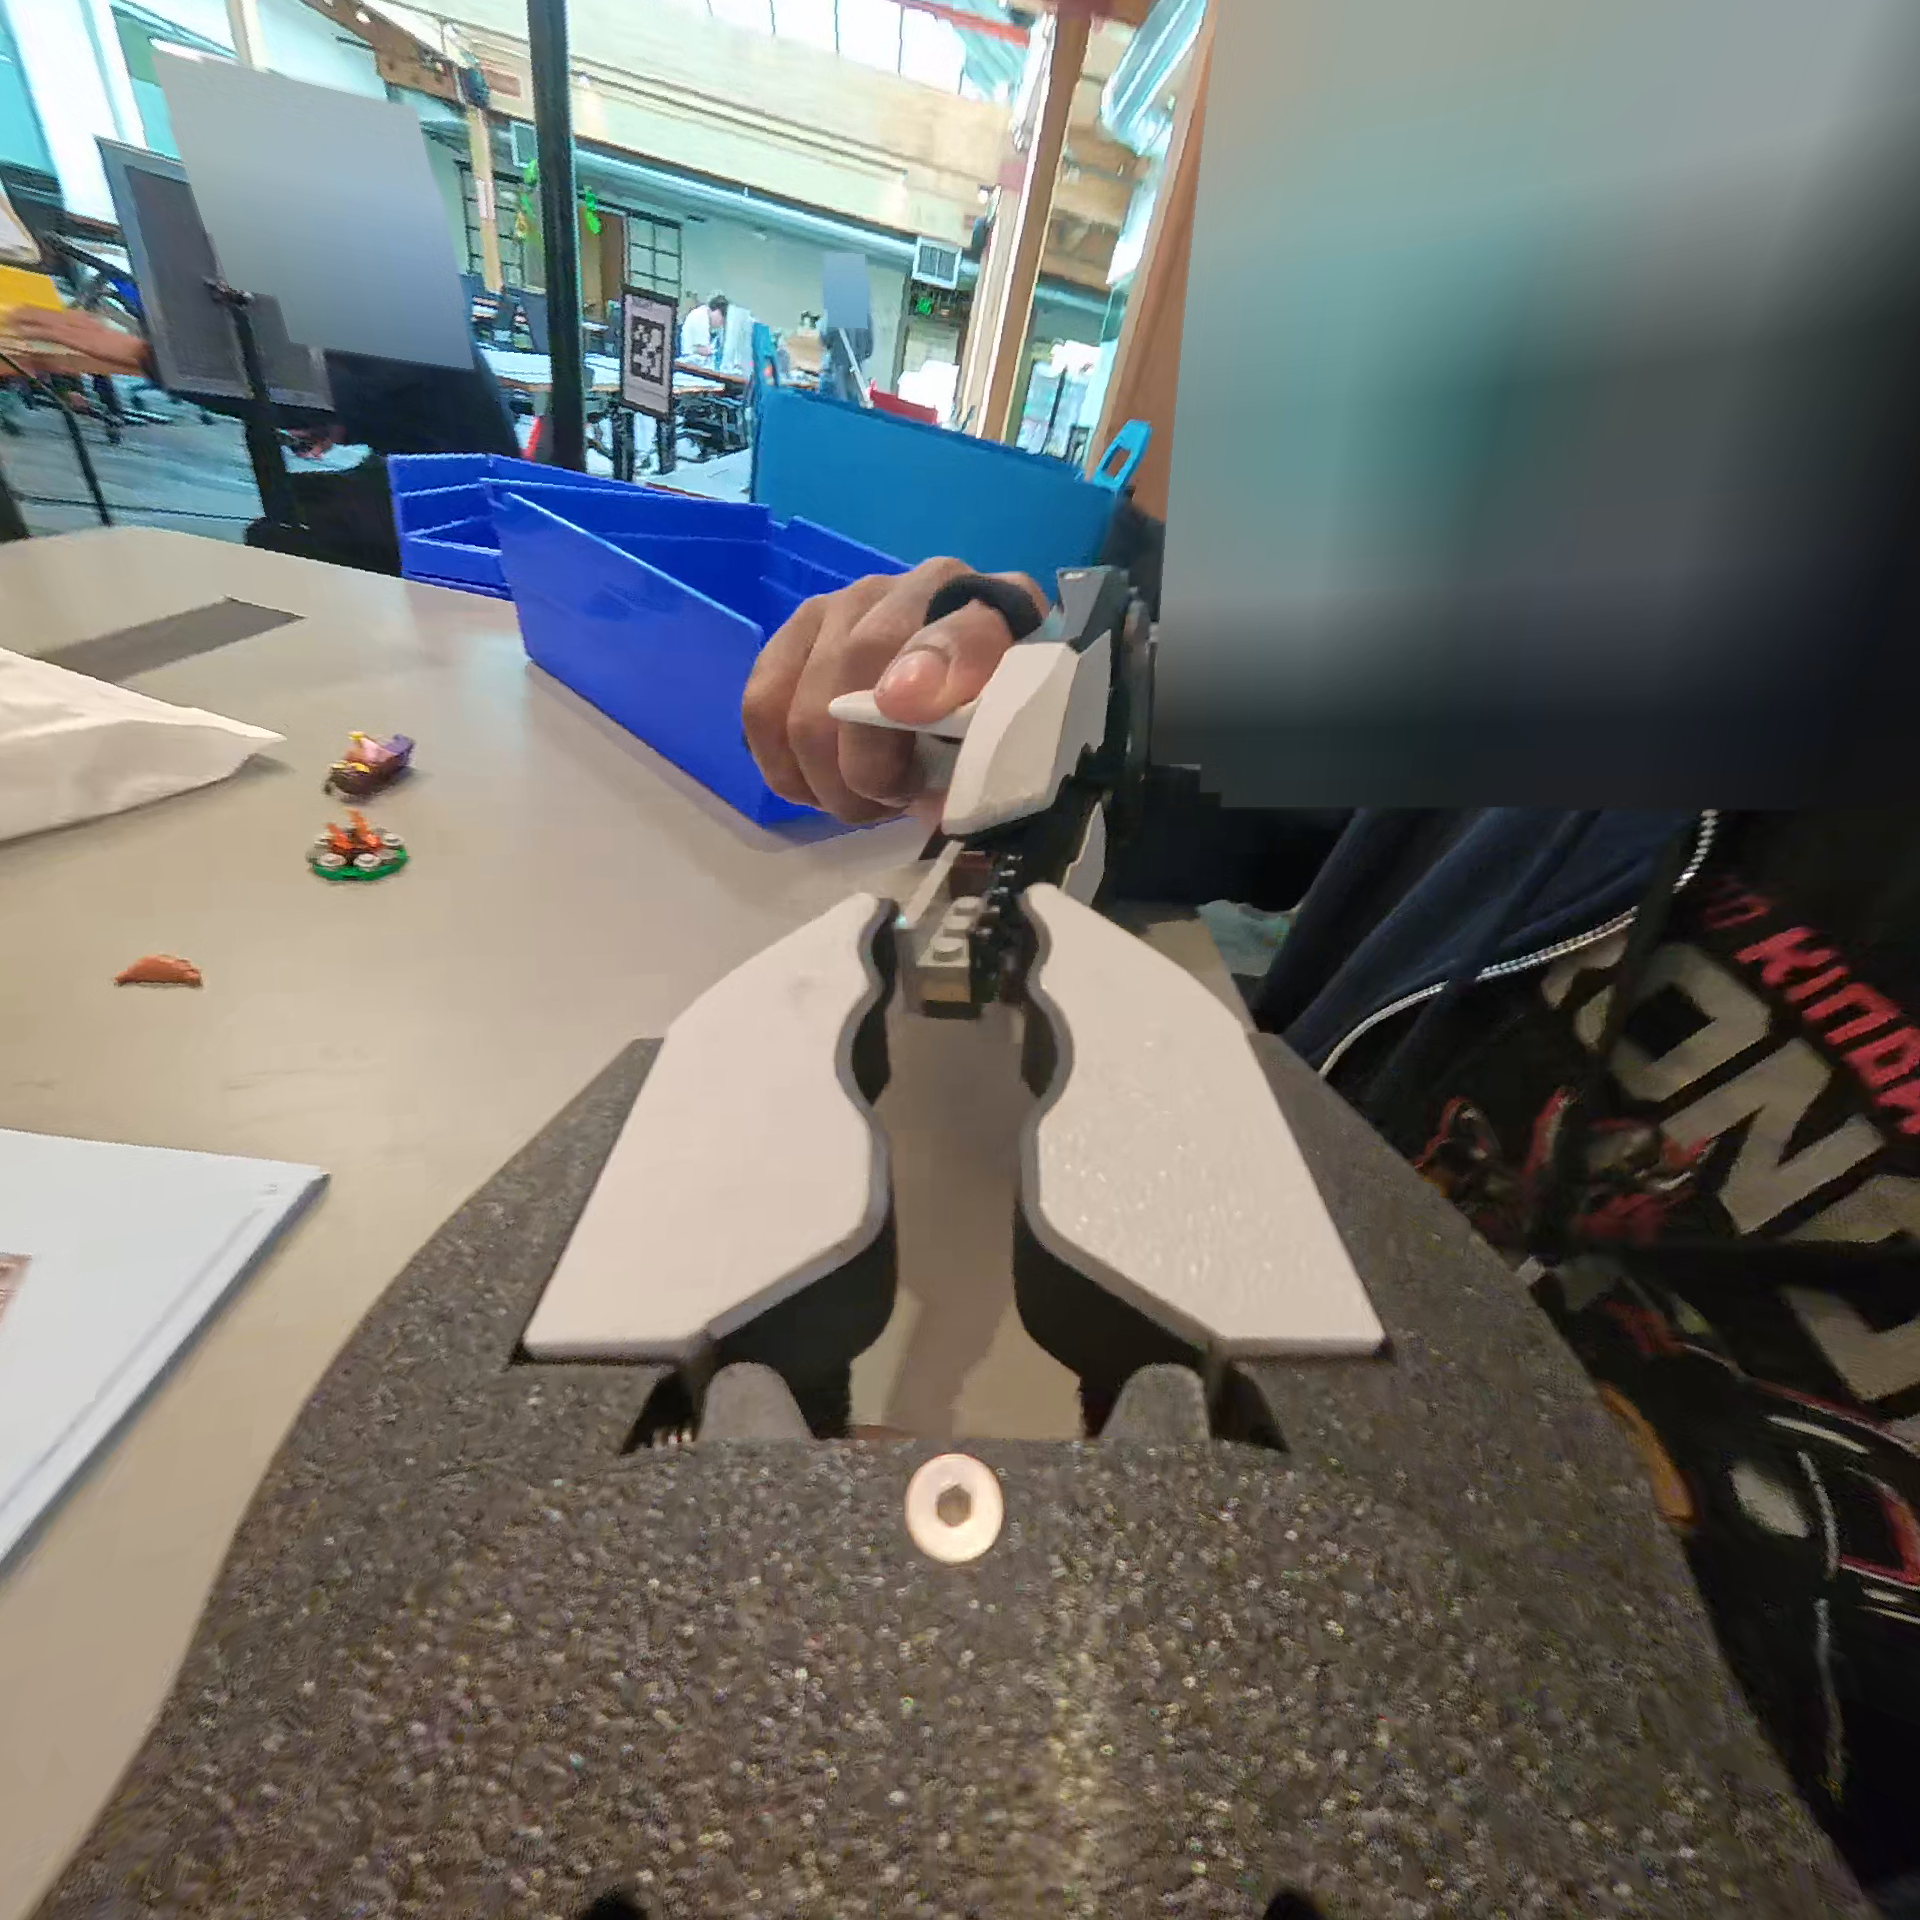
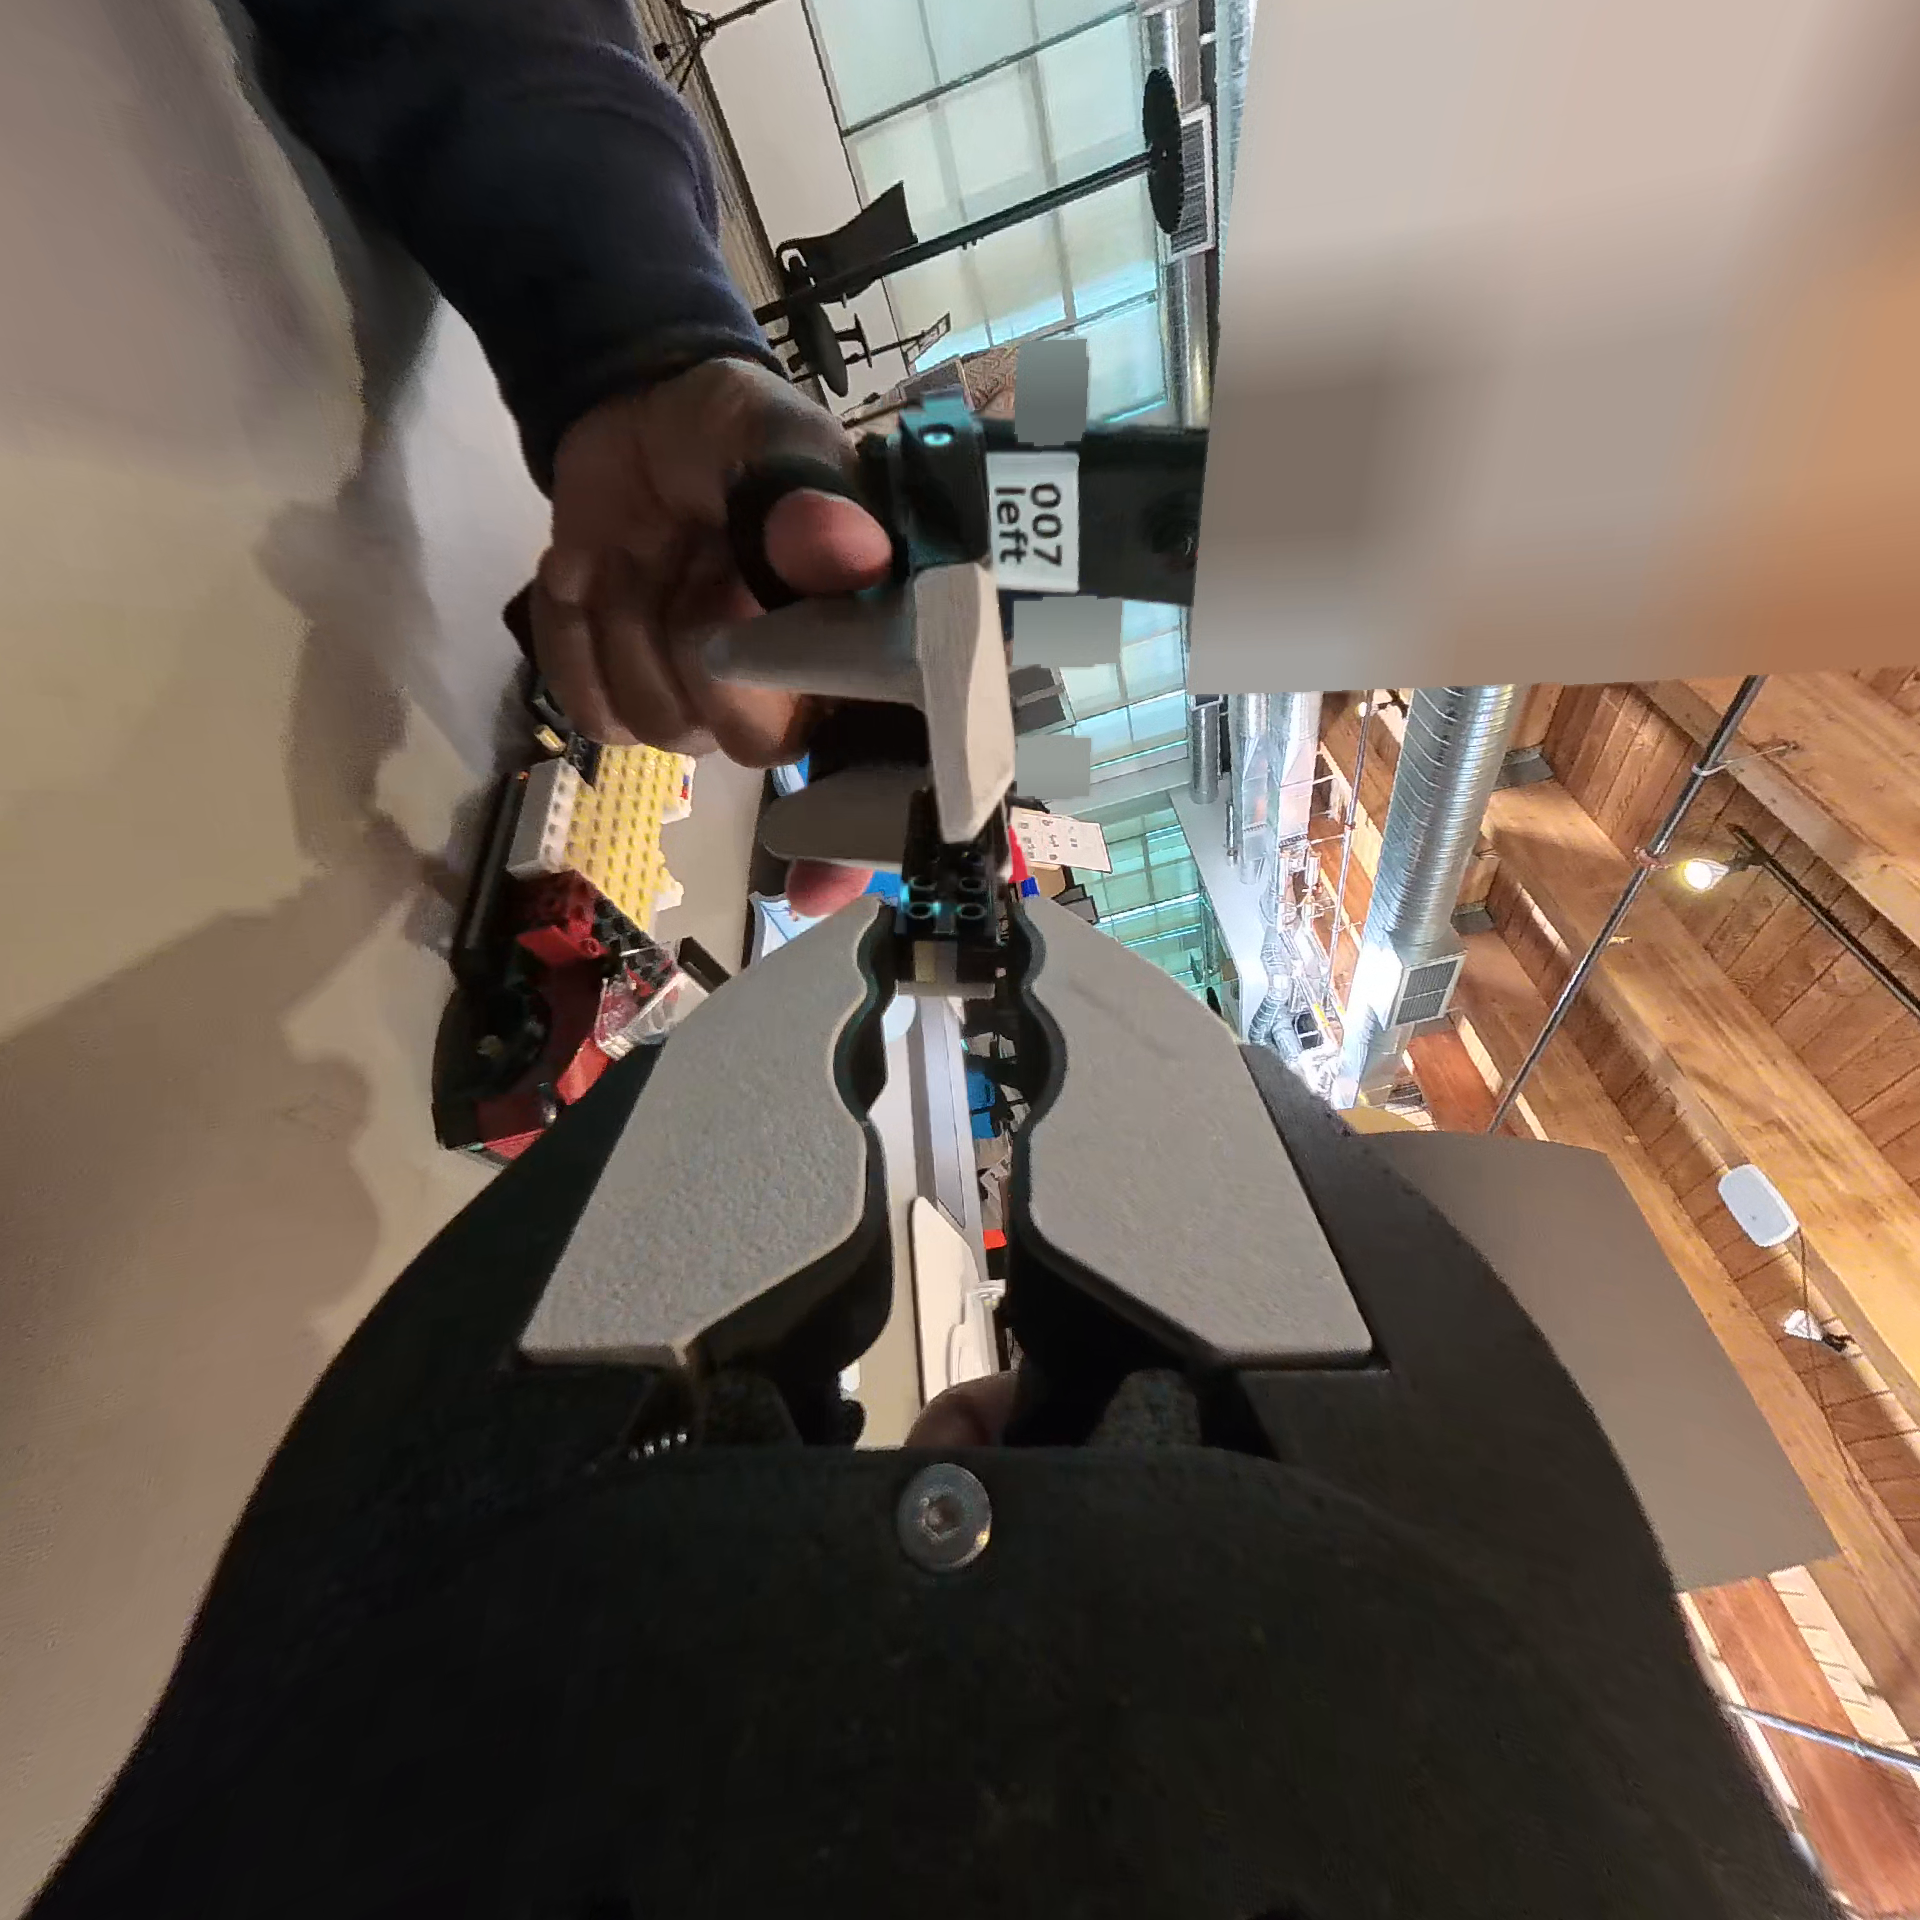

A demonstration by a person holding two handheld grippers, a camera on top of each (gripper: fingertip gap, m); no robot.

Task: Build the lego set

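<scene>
Two claws met on one small brick assembly [image 1: 951, 951], held clear above the grey table [image 1: 540, 977] | my left gripper [image 1: 956, 940] clenched its grey-studded end | my right gripper [image 2: 940, 951] gripped the black end from opposite, probably so both braced it | blue bins [image 1: 644, 623] behind, loose brick pieces [image 1: 358, 847] well apart.

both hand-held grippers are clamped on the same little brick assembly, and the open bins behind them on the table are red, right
Not quite: the bins are blue, not red, as the left wrist view shows. The rest holds: the left hand-held gripper and the right hand-held gripper each grip the small grey and black brick assembly from opposite ends, above the table.
</scene>
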